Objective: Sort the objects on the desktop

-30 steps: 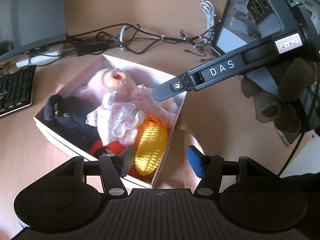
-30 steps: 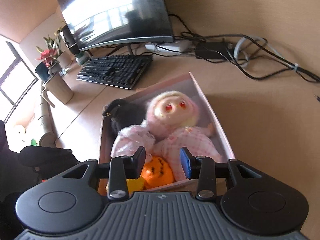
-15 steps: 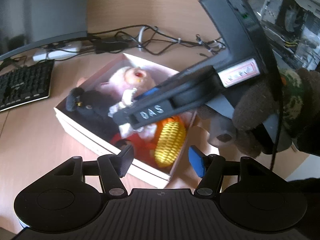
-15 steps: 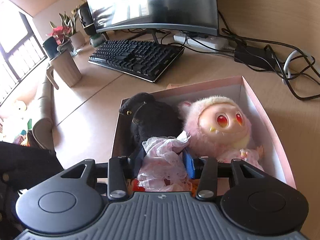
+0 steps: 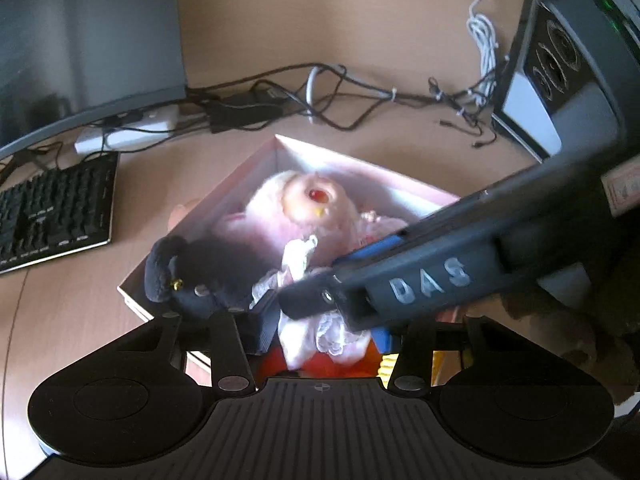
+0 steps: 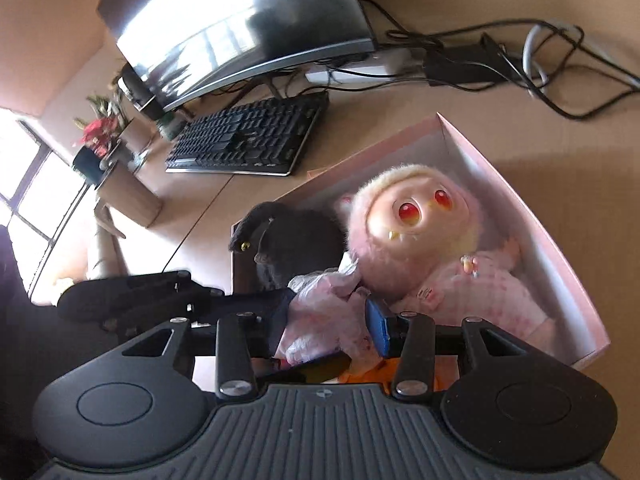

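**Right wrist view: both grippers at the pink box of toys**

Right wrist camera looks down on an open pink box sitting on a wooden desk. A pink furry doll with red eyes lies face up along the box's right-hand side, dressed in a pale spotted outfit. A black plush toy fills the left part of the box, touching the doll's head. At the near end lies a bundle of frilly pink-and-white doll clothing, with something orange showing beneath it.

The right gripper is partly closed, its two fingers pressed against either side of the frilly clothing, so it has hold of that fabric. The left gripper reaches in from the left of this view, its tip at the edge of the same bundle.

From the left wrist camera, the left gripper has its fingers spread wide on either side of the clothing, not closed on it; the right gripper, marked DAS, crosses in front and hides part of the gap. Yellow ribbing shows beside the orange item.

Behind the box stand a keyboard, a curved monitor and tangled cables.
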`<state>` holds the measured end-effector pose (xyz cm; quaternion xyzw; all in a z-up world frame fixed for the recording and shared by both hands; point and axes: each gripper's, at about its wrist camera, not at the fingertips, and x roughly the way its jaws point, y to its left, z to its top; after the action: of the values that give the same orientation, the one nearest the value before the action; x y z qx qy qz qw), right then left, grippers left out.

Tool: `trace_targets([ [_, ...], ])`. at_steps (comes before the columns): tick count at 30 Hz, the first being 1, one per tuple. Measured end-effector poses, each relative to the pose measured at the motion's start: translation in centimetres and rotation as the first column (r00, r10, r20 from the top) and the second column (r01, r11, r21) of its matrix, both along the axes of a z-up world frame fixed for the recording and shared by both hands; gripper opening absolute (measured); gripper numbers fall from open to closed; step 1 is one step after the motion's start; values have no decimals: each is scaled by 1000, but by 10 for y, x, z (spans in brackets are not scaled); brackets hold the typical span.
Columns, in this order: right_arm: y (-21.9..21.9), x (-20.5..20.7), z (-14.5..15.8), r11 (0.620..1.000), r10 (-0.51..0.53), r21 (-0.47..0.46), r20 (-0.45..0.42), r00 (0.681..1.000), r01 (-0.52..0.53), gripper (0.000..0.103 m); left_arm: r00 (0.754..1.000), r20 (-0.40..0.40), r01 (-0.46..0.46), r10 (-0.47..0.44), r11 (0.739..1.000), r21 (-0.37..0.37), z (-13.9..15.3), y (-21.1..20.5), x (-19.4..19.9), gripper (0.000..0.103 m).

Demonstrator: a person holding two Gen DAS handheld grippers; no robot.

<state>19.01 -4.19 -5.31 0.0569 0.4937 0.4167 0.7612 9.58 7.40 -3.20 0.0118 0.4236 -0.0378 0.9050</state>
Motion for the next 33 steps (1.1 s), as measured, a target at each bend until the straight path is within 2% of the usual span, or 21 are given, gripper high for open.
trace_targets([
  [3,3,-3,-2,1000,8,7,-6,1000,-8,33,1000,-9,-8,8,1000,-9,-3,4,0,47],
  [7,-7,-7,5,999,-7,36,3,1000,7,31,1000,9,-4,4,999,-36,5,5,-4,41],
  [12,-36,-14,29,996,-54,70,75,996,49,31,995,69,70,-67,997,-32,26,-13,0,41],
  [16,-61,-24,47,993,-112,60,168,980,103,31,984,111,144,-141,989,-21,36,-35,7,41],
  [19,-75,-25,51,990,-139,36,226,964,134,31,973,126,194,-191,981,-16,37,-50,16,41],
  [22,-85,-20,45,986,-165,6,241,956,169,31,969,105,227,-224,974,-20,27,-62,28,42],
  [26,-89,-16,29,978,-180,-56,247,952,200,33,973,30,230,-229,973,-29,6,-68,39,45],
  [30,-101,-18,28,976,-198,-45,238,951,214,41,972,30,235,-233,971,-44,9,-64,29,53],
  [33,-107,-19,34,974,-206,-39,248,947,222,41,975,56,216,-213,975,-44,21,-52,15,59],
])
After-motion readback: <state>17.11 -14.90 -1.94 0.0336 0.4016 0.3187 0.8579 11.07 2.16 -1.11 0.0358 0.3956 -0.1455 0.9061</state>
